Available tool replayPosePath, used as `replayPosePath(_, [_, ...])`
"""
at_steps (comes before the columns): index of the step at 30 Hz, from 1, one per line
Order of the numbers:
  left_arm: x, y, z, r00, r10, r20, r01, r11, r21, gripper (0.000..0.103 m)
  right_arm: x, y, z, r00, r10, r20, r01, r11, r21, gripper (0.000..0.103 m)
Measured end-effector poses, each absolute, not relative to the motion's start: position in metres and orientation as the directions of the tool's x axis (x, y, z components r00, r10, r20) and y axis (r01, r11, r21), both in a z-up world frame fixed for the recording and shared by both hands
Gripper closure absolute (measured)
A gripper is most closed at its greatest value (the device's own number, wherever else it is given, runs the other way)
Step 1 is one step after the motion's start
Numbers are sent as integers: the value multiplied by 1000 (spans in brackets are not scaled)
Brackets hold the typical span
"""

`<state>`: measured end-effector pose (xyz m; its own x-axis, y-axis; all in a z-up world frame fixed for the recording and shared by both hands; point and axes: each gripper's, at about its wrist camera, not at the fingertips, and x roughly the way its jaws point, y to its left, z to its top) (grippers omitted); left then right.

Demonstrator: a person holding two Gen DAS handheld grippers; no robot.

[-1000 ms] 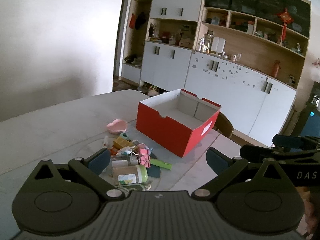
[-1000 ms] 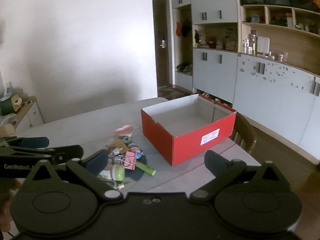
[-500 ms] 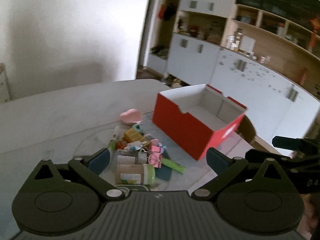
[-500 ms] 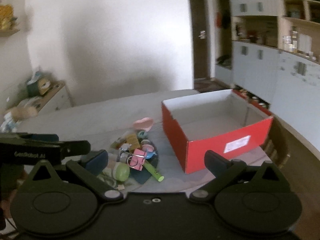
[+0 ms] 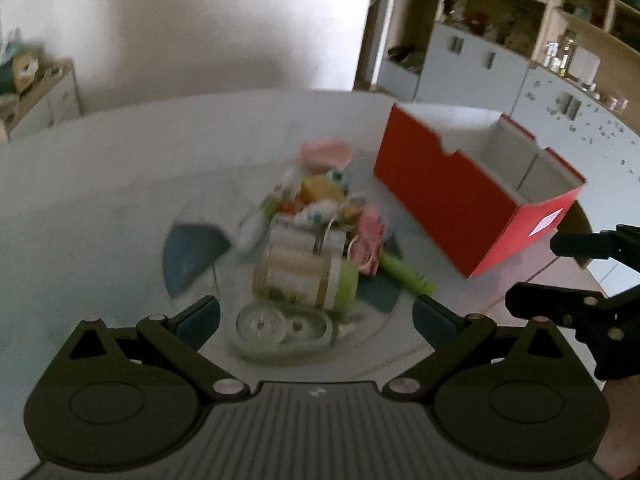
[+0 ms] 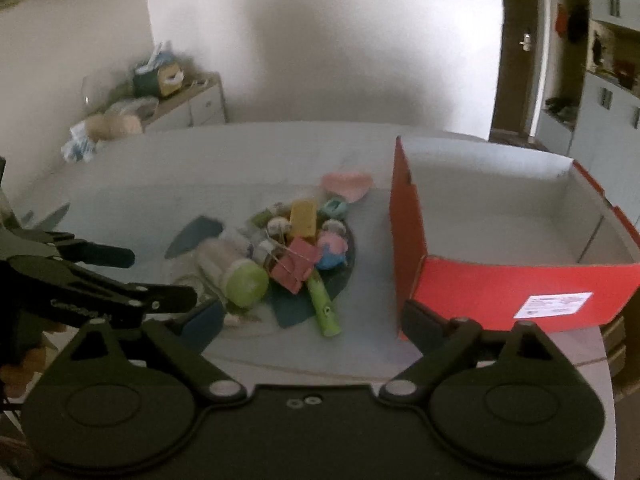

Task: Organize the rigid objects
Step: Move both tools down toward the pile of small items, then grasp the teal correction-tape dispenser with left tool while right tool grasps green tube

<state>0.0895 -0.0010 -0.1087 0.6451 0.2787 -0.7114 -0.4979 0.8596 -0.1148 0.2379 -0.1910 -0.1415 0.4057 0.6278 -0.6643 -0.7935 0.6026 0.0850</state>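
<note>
A pile of small objects lies on the grey table: a jar with a green lid [image 5: 308, 276] [image 6: 245, 283] on its side, a pink binder clip [image 6: 295, 266], a green marker [image 6: 324, 309], a yellow block [image 6: 303, 218] and a pink heart-shaped dish [image 5: 325, 152] [image 6: 347, 184]. An open, empty red box [image 5: 460, 196] [image 6: 520, 292] stands to the right of the pile. My left gripper [image 5: 316, 314] is open just above the near side of the pile. My right gripper [image 6: 308, 318] is open, near the marker and the box's corner. Both are empty.
A round clear coaster-like item [image 5: 280, 326] lies in front of the jar. A dark blue mat [image 6: 312, 304] lies under the pile. A low cabinet [image 6: 180, 104] with clutter stands by the far wall. White cupboards [image 5: 480, 56] stand beyond the table.
Both grippers have swung left and down, closer to the pile. The pile now fills the middle of both views and the box has shifted to the right. Both stay open.
</note>
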Motion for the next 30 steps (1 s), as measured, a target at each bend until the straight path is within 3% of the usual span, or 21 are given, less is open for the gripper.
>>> replayPosePath(4, [93,6,-130,597,317,-737,-537,841,-73,0,249,-182,-157,377,598,-707,-791,605,89,22])
replayPosePath(15, [104,24,-169,586,276,-762,-473,880,-46,0,259,-166,-179,365,570,-736,-813,581,47,32])
replayPosePath(18, [105,29,-176,588,272,-762,-475,879,-52,0,262,-157,-185,375,559,-739,-814,580,27,38])
replayPosePath(20, [104,31,-177,596,282,-752,-472,880,-44,0,264,-151,-191,379,550,-744,-811,584,18,48])
replayPosePath(30, [107,27,-180,623,302,-721,-459,888,-24,4,271,-124,-205,421,517,-745,-806,590,-46,60])
